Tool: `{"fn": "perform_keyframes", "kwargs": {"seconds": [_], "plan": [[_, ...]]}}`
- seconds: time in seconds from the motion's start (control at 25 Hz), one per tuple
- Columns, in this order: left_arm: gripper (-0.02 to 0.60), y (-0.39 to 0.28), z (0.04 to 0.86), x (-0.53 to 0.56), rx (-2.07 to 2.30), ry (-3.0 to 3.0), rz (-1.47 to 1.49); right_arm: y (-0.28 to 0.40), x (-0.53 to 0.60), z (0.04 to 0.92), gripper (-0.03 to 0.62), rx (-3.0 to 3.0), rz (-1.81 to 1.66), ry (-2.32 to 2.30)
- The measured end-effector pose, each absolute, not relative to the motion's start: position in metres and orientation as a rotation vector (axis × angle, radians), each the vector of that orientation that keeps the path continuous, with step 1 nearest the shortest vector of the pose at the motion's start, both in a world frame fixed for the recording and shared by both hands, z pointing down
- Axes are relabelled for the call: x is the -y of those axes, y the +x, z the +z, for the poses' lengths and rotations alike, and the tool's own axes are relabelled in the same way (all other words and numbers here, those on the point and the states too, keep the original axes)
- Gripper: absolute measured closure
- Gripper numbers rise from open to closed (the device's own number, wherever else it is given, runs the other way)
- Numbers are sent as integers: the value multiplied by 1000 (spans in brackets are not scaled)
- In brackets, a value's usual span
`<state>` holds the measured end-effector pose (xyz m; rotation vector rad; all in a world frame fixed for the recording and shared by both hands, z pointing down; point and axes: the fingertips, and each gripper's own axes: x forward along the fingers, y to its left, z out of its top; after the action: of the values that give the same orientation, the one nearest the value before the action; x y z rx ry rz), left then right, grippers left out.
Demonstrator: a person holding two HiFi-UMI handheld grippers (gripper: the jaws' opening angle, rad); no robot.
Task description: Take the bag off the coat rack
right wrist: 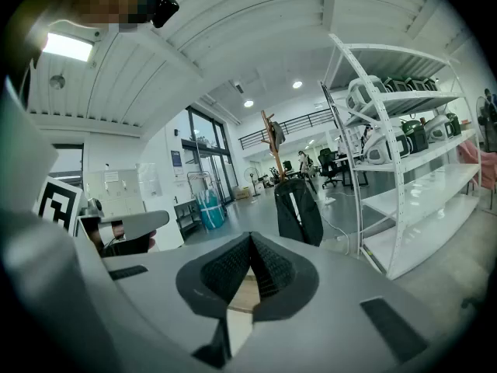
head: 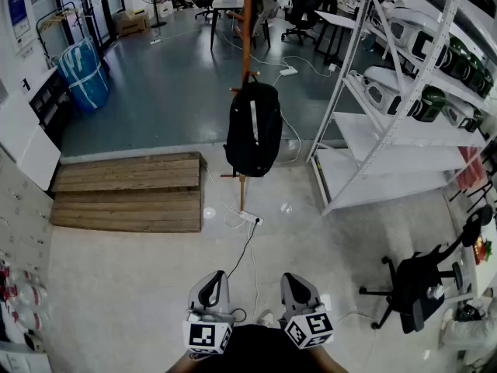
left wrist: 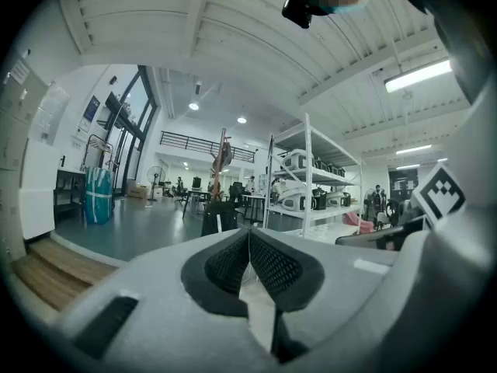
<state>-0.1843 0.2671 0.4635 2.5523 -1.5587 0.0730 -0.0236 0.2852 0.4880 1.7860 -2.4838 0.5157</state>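
Nearest: grey left gripper [head: 215,280] & grey right gripper [head: 294,280], jaws together, empty, well short of black pale-striped backpack [head: 253,129] hanging on tall wooden coat rack [head: 247,22] far ahead; risk: tugging it sideways, not lifting it up & clear, may tip rack.

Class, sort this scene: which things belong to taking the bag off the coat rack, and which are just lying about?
Job: black bag, coat rack, left gripper, right gripper.
Lying about: wooden platform, office chair, blue sack, metal shelving.
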Motion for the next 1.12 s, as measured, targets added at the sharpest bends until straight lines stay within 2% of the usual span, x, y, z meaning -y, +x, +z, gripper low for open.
{"fn": "perform_keyframes", "kwargs": {"seconds": [0.6, 1.12], "plan": [[563, -162, 459, -274, 1590, 2571, 36, -9, -298, 490, 583, 2516, 519, 1751], [563, -122, 462, -311, 1701, 2506, 62, 36, -327, 498, 582, 2587, 503, 1652]]}}
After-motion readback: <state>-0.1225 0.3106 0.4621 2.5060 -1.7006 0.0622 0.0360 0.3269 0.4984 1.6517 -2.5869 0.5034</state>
